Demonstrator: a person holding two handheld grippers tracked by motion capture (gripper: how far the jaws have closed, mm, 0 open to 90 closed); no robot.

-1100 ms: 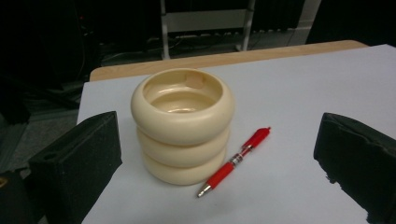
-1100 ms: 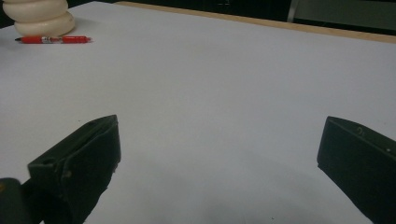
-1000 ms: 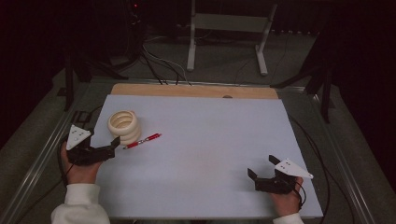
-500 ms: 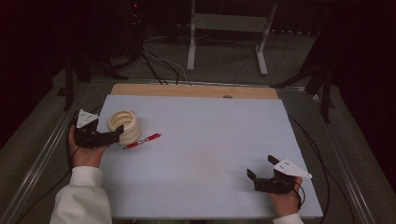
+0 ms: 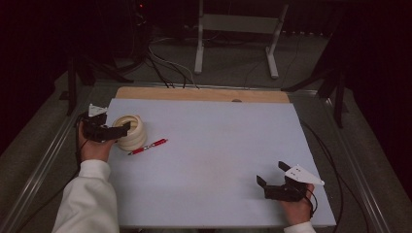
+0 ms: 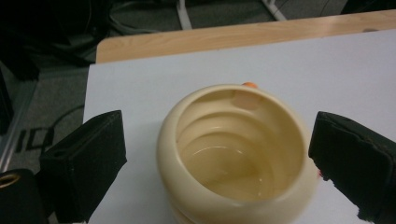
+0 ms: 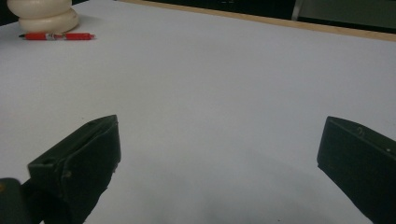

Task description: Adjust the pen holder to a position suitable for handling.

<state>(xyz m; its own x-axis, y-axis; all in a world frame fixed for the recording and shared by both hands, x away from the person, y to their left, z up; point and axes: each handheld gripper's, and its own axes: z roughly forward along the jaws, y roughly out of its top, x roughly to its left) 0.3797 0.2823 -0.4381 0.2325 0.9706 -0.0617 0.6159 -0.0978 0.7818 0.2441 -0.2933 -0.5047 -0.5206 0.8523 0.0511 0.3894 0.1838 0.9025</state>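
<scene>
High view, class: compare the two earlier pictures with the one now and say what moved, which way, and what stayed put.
The left gripper moved forward, away from the person, up to the cream ribbed cup; its open jaws now stand on either side of the cup without closing on it. Nothing was grasped or released. The cup, the red pen beside it and the open right gripper near the table's front right stayed put.

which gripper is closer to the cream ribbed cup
Left. The left gripper has its open jaws on either side of the cream ribbed cup; the right gripper rests open far across the table near its front right corner.
</scene>
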